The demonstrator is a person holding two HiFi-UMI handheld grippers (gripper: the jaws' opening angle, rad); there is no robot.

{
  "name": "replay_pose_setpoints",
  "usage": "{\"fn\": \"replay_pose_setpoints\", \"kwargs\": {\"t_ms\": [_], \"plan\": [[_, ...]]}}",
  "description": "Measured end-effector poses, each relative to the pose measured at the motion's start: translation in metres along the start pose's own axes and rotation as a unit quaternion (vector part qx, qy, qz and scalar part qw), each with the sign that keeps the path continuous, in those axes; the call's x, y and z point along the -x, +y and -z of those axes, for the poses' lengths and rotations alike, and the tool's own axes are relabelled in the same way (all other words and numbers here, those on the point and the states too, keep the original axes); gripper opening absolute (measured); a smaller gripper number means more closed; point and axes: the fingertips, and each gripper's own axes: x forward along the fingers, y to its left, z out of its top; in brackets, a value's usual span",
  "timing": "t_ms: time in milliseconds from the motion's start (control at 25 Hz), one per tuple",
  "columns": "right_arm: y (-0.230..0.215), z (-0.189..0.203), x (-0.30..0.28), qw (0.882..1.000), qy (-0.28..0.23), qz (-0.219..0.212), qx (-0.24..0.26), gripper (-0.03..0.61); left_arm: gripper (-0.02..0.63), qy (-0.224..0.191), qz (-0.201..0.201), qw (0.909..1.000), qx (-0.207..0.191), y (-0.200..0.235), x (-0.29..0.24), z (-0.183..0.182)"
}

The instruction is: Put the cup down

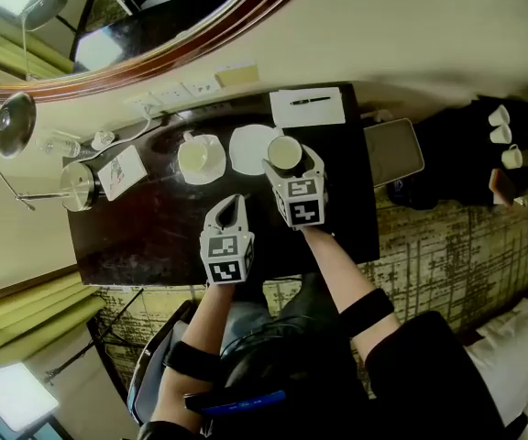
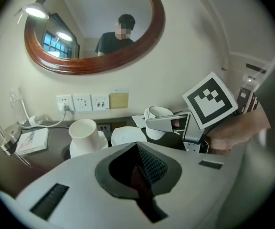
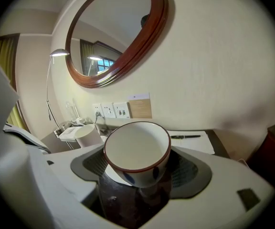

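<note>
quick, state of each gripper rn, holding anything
left gripper: closed, holding nothing
right gripper: closed on the cup, holding it upright

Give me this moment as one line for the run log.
right tool: shut on cup | cup: upright, empty | left tool: shut, empty | saucer: empty, on desk

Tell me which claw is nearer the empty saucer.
Right. The right claw, gripping the cup, hangs at the empty saucer's edge. The left claw, shut and empty, is nearer the person, apart from it.
</note>
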Motion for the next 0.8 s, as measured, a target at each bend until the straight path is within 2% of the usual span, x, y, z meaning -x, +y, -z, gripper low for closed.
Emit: {"fn": "replay_pose_setpoints", "kwargs": {"t_ms": [320, 480, 800], "plan": [[0.041, -0.016, -0.031, 1.0, -0.009, 0.005, 0.007, 0.402, 0.002, -0.006, -0.011, 0.9999, -0.002, 0.064, 0.019, 0.007], [0.045, -0.02, -0.048, 1.0, -0.015, 0.017, 0.005, 0.402, 0.002, -0.006, 0.01, 0.9999, -0.001, 0.076, 0.017, 0.007], [0.055, -0.005, -0.077, 1.0, 0.0, 0.027, 0.011, 0.402, 0.002, -0.014, 0.016, 0.9998, -0.003, 0.103, 0.023, 0.011]]}}
